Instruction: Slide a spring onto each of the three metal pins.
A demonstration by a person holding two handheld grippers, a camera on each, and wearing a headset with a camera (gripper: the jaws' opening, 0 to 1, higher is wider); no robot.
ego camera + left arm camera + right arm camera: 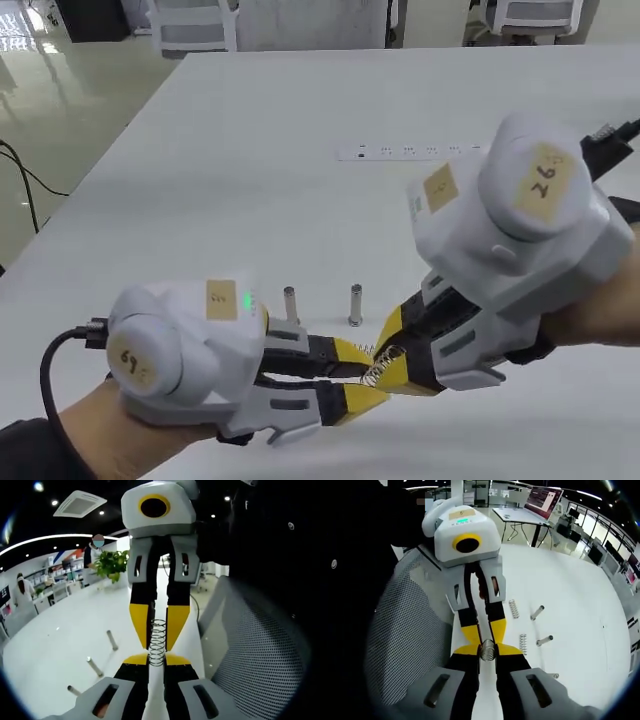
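Note:
A small steel spring [380, 365] hangs just above the white table [250, 180], caught between both grippers. My left gripper [368, 380] comes in from the lower left and is shut on one end of the spring [157, 645]. My right gripper [388, 352] reaches down from the right and is shut on the other end [488, 651]. Two upright metal pins [290, 300] [355, 303] stand just behind the jaws. In the left gripper view, three bare pins [112, 640] [94, 666] [74, 690] stand in a row. Two loose springs [513, 608] [523, 643] lie near the pins [544, 640].
A white power strip [410, 152] lies farther back on the table. A mesh office chair [250, 645] stands close to the table's near edge. White chairs [195, 25] stand at the far end, and a black cable [25, 185] runs over the floor at left.

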